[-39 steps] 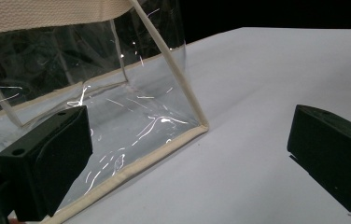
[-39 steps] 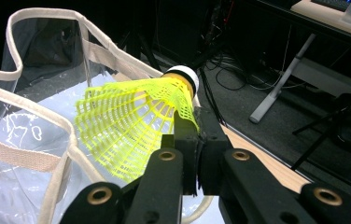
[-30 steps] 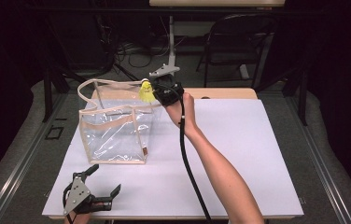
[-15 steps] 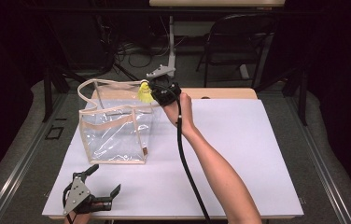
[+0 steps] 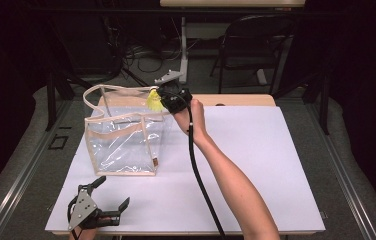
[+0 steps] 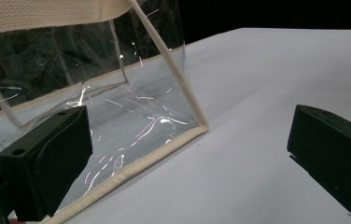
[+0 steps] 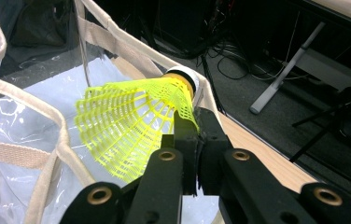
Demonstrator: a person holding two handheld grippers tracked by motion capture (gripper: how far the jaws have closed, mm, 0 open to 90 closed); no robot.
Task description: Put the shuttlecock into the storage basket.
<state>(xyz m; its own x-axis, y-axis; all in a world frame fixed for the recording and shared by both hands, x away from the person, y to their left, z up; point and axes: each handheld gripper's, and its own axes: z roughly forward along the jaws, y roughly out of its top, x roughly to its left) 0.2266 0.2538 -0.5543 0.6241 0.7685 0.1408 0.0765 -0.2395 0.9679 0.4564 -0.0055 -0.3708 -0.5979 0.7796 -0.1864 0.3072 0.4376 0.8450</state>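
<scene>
Yellow plastic mesh forms the skirt of the shuttlecock (image 7: pixel 131 126), which your right gripper (image 7: pixel 193 122) pinches with its jaws closed down on the skirt's edge near the white-banded cork end. The hold takes in a narrow strip of mesh, so judge it a light one: a twist of the wrist could let the shuttlecock pivot or slip free.

Relative to the clear bag (image 5: pixel 123 145), the shuttlecock (image 5: pixel 154 99) hangs at the bag's far right top corner, level with the cream rim, its skirt fanning over the opening and its cork lying toward the rim. Whether the mesh touches the rim cannot be told. If you let go here, the shuttlecock may strike the rim or the handle loop (image 5: pixel 107 95) and drop outside, onto the white table (image 5: pixel 276 165) beside the bag. The bag's soft walls may also sag or tip if the gripper (image 5: pixel 172 98) pushes against the rim on its way in. Carry the shuttlecock farther over the middle of the opening before releasing.

Your left gripper (image 5: pixel 98 205) rests near the table's front edge, in front of the bag and apart from it, jaws spread wide and holding nothing; its own view looks at the bag's lower front corner (image 6: pixel 201 127). It does not steady the bag, so nothing guards against a tip.
</scene>
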